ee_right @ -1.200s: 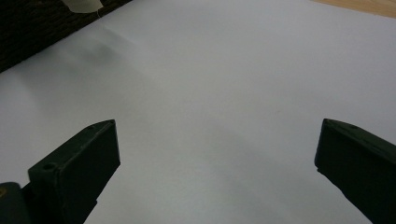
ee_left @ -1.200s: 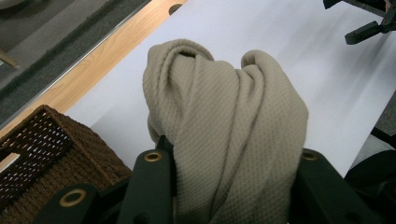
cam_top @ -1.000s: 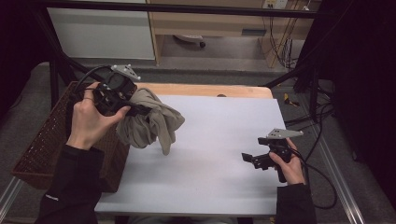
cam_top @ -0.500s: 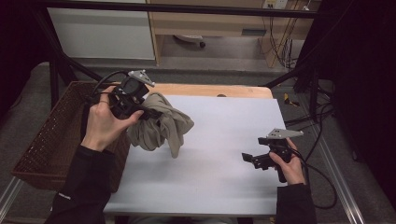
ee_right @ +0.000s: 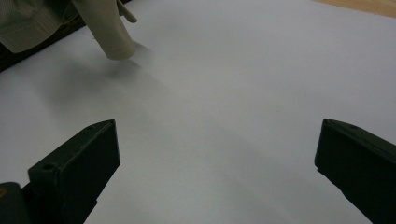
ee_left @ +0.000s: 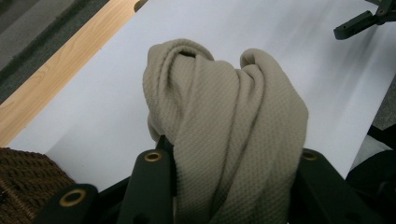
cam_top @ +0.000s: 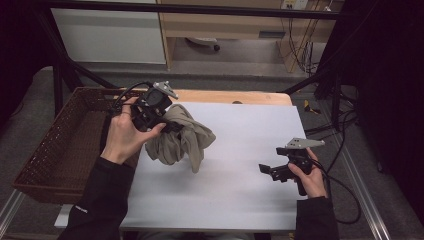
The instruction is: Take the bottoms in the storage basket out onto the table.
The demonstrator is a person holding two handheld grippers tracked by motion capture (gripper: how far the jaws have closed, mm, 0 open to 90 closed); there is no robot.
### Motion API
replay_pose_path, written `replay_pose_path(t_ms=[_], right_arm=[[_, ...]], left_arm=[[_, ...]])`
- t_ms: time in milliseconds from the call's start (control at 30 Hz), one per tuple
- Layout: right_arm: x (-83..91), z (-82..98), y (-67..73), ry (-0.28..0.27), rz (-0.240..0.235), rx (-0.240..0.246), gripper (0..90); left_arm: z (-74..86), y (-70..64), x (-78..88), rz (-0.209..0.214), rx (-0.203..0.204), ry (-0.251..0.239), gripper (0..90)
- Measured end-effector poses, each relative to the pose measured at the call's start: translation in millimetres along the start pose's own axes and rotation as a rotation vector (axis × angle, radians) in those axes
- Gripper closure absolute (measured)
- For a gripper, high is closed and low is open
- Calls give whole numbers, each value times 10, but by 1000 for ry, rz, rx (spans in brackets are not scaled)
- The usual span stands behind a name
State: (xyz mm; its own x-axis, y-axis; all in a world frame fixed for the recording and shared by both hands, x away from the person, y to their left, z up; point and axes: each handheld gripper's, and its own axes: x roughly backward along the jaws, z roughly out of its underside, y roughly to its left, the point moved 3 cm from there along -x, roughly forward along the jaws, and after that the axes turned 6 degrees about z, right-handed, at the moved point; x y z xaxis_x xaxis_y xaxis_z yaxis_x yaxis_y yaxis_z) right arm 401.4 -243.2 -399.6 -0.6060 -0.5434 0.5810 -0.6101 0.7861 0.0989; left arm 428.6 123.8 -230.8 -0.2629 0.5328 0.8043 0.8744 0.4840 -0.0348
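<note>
No readable brands, labels or writing. Near right edge of the table [cam_top: 240, 200]: right gripper [cam_top: 267, 170], jaws spread, nothing between them. One beige knit cloth [cam_top: 180, 142] bunched at the table's left edge, pinched in the left gripper [cam_top: 172, 127]. One brown wicker basket [cam_top: 55, 150] touching the table's left side.

The white table sheet [cam_top: 235, 200] lies bare across its middle and near edge, open between the 2 grippers. On its left side the bunched beige cloth [cam_top: 180, 142] hangs from the left gripper [cam_top: 172, 125] and blocks that part. The wicker basket [cam_top: 60, 150] stands against the table's left edge.
</note>
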Motion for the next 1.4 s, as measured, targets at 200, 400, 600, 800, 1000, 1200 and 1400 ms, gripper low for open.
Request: replay_pose_path(t_ms=[200, 400, 600, 800, 1000, 1200, 1400], right_arm=[[4, -1, -4, -4, 0, 4, 7], [1, 2, -1, 1, -1, 3, 7], [1, 2, 0, 1, -2, 3, 7], [1, 3, 1, 1, -2, 3, 7], [3, 3, 0, 1, -2, 4, 7], [5, 3, 0, 0, -1, 4, 7], [8, 2, -1, -1, -1, 4, 7]], left_arm=[[-16, -30, -108, -1, -4, 8, 632], [-16, -56, -231, 3, -9, 19, 632], [-8, -74, -344, 8, -12, 31, 632], [8, -95, -460, 11, -14, 39, 632], [29, -107, -574, 13, -16, 49, 631], [56, -117, -696, 21, -14, 59, 630], [75, -124, -766, 26, -12, 64, 630]])
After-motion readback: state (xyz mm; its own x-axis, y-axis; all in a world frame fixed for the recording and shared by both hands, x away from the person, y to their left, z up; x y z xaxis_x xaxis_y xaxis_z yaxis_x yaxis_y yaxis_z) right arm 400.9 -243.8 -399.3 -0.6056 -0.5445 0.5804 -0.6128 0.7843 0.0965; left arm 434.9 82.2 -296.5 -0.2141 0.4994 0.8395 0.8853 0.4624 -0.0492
